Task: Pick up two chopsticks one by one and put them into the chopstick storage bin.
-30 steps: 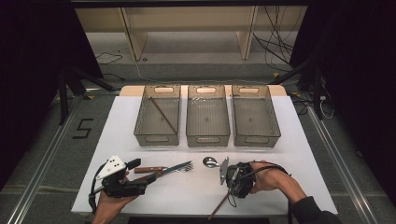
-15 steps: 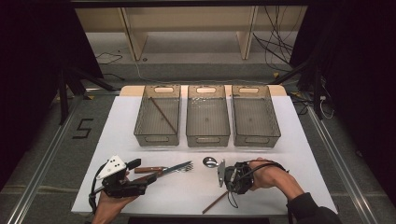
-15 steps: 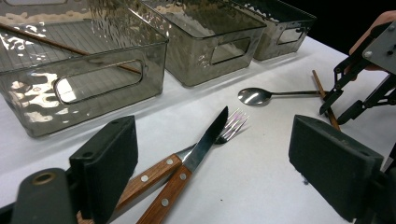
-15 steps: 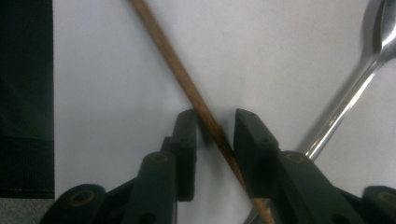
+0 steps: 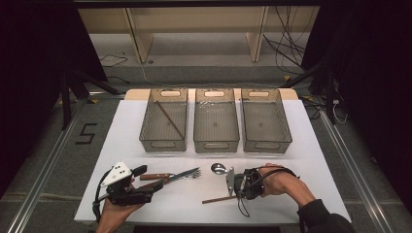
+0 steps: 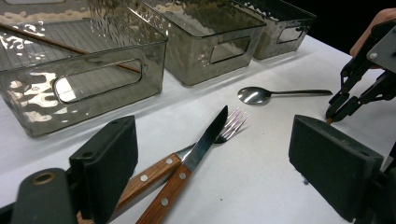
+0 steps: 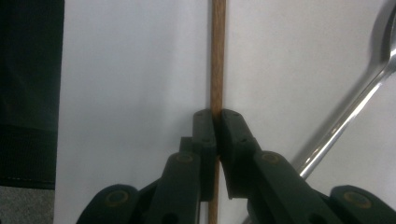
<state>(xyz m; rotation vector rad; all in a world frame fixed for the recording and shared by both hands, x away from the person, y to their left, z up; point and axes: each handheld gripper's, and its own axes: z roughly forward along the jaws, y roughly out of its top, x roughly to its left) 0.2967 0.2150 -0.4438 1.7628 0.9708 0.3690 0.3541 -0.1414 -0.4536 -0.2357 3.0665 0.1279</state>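
Chopstick is clamped between the closed jaws of the right gripper, flat on the white table beside the spoon. Left gripper is held open, idle. A level lift is advised before the far-left bin, where another chopstick is kept.

At the far side of the worktop we see three bins in a row: the left bin with a chopstick lying in it, the middle bin, the right bin. Nearer us, at left, a knife and fork lie side by side, touching. Right of them lies a spoon, and just nearer, a second chopstick
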